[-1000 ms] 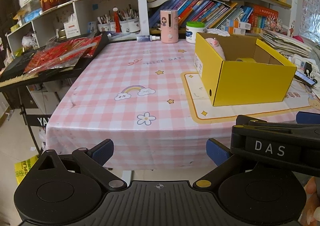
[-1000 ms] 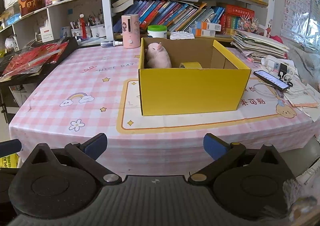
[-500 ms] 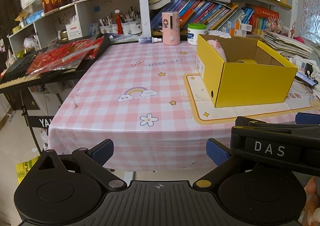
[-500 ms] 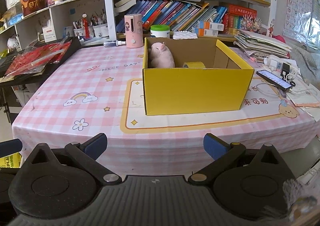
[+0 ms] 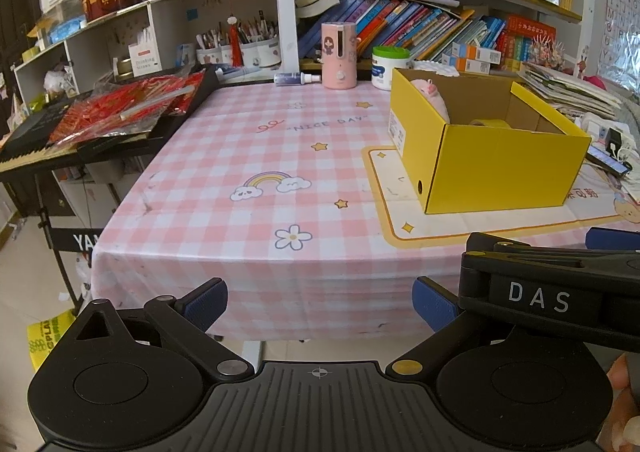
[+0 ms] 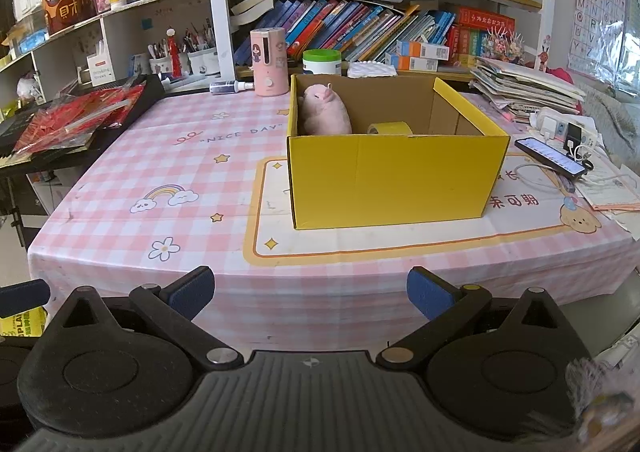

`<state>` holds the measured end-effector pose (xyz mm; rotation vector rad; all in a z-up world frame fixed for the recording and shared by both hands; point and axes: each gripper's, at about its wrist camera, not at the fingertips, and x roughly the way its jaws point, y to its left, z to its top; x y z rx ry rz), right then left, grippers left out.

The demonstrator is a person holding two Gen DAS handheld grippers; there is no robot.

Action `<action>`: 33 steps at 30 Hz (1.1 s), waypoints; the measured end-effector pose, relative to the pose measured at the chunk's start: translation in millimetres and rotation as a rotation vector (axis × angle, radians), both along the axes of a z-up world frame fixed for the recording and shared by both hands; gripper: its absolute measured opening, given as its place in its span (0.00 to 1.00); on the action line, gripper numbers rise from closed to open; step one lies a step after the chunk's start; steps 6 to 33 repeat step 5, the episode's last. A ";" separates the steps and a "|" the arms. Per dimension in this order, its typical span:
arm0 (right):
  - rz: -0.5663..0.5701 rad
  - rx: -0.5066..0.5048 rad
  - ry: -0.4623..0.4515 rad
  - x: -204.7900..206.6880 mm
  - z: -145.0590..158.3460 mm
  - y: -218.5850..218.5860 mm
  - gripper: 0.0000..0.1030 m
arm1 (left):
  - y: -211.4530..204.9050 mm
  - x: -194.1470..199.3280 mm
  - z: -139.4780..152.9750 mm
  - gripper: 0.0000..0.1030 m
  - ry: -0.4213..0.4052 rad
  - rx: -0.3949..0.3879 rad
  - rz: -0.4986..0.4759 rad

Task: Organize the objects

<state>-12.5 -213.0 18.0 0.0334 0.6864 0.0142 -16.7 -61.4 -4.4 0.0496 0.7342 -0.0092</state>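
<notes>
Both grippers empty, off the table's near edge.
Left gripper (image 5: 320,304) and right gripper (image 6: 310,292) jaws apart. Yellow box (image 6: 394,176) holds pink pig (image 6: 324,112) and tape roll (image 6: 390,128); dead ahead of right, far-right of left. Right nearer.

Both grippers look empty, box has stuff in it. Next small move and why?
Probably hold back and finish: both the left gripper and the right gripper are open, holding nothing, off the near table edge. The pink pig plush and yellow tape roll already sit inside the yellow box, and the pink tablecloth in front of it shows no loose items.
</notes>
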 end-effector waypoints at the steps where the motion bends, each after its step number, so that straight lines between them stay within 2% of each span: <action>1: 0.000 0.000 0.001 0.1 -0.1 -0.7 1.00 | 0.0 0.0 0.0 0.97 0.000 0.000 0.000; 33: -0.004 0.000 0.003 -0.3 -0.3 0.1 1.00 | -1.2 0.4 0.4 0.97 0.003 0.008 -0.002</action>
